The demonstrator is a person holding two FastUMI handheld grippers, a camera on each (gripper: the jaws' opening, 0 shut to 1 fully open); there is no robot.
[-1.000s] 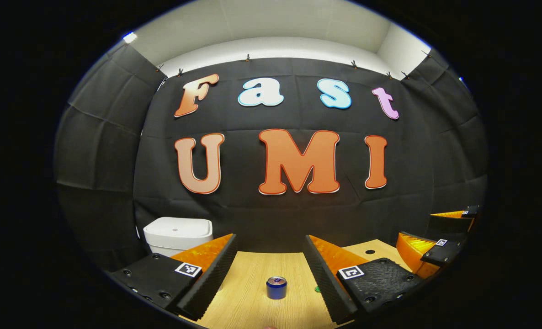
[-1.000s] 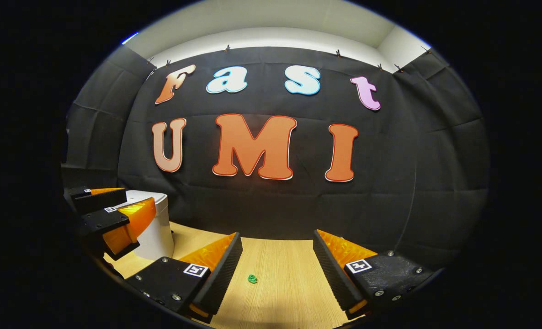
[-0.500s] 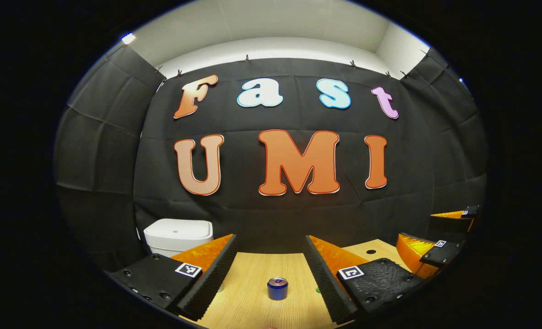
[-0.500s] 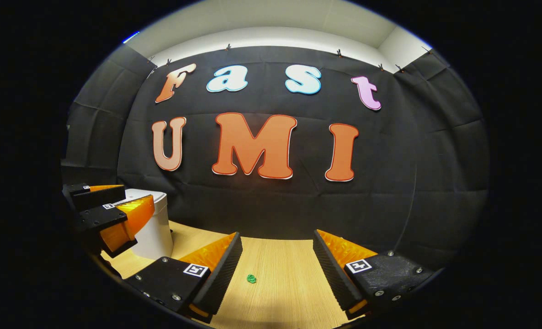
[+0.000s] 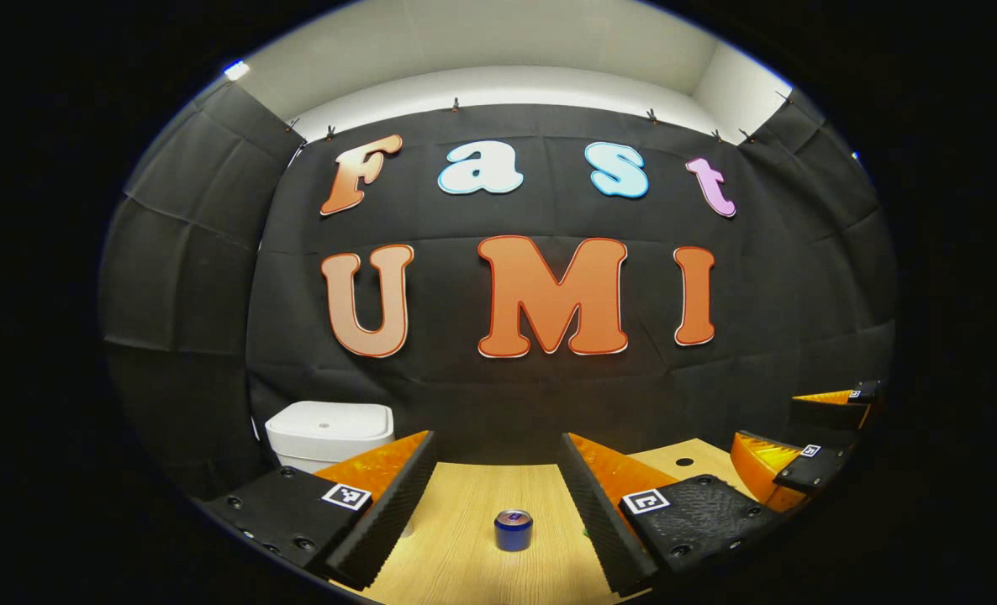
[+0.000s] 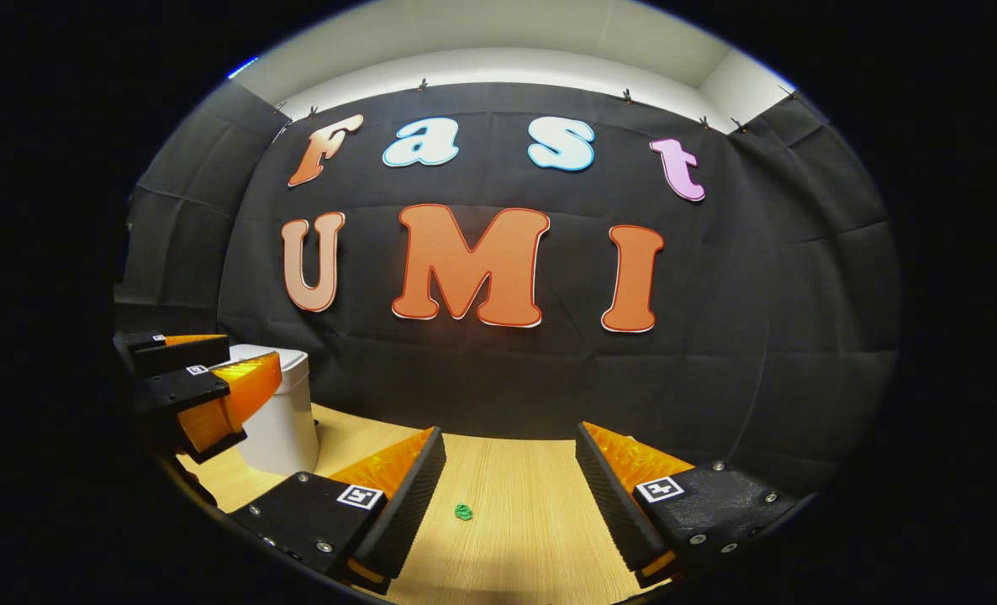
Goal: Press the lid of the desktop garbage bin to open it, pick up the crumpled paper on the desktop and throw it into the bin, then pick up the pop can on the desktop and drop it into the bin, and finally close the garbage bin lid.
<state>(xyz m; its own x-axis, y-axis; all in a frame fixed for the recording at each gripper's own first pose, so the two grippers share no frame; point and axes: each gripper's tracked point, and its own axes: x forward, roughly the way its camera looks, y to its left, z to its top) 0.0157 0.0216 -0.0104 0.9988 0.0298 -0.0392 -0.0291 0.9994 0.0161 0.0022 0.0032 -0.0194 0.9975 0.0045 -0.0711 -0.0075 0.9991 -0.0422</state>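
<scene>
Wooden desktop (image 5: pixel 465 512): ahead of our wide-open, empty left gripper (image 5: pixel 498 504) stands the pop can (image 5: pixel 513 530), light, smooth; grasp mid-wall. Right gripper (image 6: pixel 507 496) open, empty; closed bin (image 5: pixel 329 433) ahead-left.

I see a light wooden desktop (image 5: pixel 465 504). On it a blue pop can (image 5: pixel 513 530) stands upright near 6 o'clock, a white garbage bin (image 5: pixel 329 433), lid shut, at 9 o'clock, and a small green crumpled paper (image 6: pixel 463 512).

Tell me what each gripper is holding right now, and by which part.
Nothing. The left gripper and right gripper are both open; the can stands untouched on the table.
</scene>
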